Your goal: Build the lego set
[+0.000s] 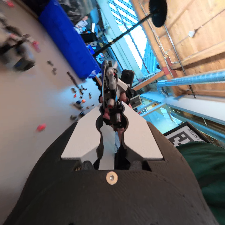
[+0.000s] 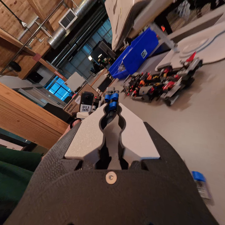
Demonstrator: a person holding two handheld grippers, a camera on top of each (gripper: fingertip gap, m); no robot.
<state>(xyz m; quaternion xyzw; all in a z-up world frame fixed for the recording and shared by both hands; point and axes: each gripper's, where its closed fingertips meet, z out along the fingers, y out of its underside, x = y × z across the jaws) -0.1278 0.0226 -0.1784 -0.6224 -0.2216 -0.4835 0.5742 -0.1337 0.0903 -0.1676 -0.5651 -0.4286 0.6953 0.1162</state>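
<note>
My left gripper (image 1: 111, 107) is shut on a small lego sub-assembly (image 1: 110, 84) of grey, black and blue parts with red pins, held in the air above the table. The right gripper's white finger (image 1: 122, 85) reaches the sub-assembly's far side. In the right wrist view, my right gripper (image 2: 112, 105) is shut on a grey lego part with blue pins (image 2: 112, 96). The left gripper (image 2: 84, 114) and its camera sit just to its left. A large, partly built lego car (image 2: 160, 84) lies on the grey table (image 2: 182, 121).
Loose small lego parts (image 1: 80, 96) and a red piece (image 1: 41, 126) are scattered on the table (image 1: 30, 109). A blue bin (image 2: 135, 58) stands at the table's far edge. A blurred blue-and-grey item (image 2: 199, 183) lies near my right gripper. A green sleeve (image 1: 207, 176) is close. Left tips to right tips: about 7 cm.
</note>
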